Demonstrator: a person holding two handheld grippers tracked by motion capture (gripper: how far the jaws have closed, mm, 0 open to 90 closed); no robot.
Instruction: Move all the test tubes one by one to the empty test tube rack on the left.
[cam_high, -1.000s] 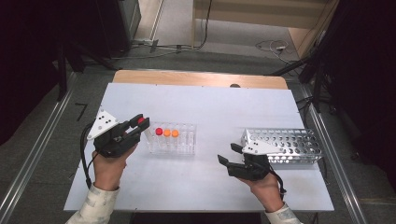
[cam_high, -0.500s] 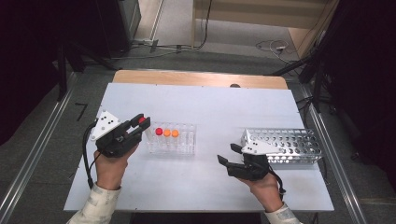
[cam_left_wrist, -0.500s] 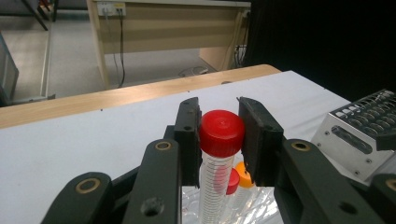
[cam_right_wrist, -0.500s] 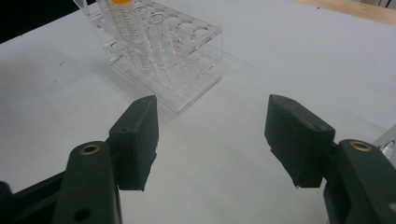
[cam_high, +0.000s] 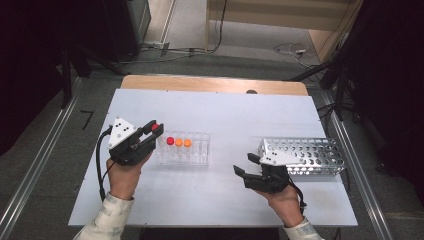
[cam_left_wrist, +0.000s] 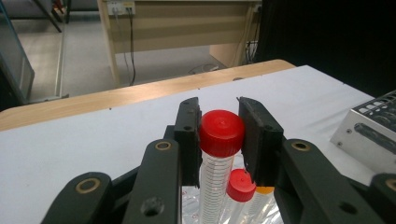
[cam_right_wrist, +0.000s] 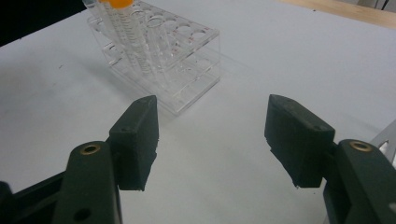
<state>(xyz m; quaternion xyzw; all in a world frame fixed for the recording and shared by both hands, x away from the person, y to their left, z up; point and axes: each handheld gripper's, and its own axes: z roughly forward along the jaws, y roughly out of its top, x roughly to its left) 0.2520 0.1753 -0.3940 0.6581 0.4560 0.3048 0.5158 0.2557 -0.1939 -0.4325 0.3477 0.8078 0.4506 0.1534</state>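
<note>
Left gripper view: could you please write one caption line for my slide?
Black fingers of the left gripper clamp a red-capped clear plastic tube above the white table.

White table (cam_high: 220, 112): we record a pale top with a bare wooden strip (cam_high: 210, 83) along its far edge. Standing directly on it, we list a clear plastic tube rack (cam_high: 184, 150) left of centre and a perforated metal rack (cam_high: 305, 156) near the right edge, well apart.

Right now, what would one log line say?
left gripper: shut on red-capped tube | right gripper: open, nothing held | clear rack
</note>
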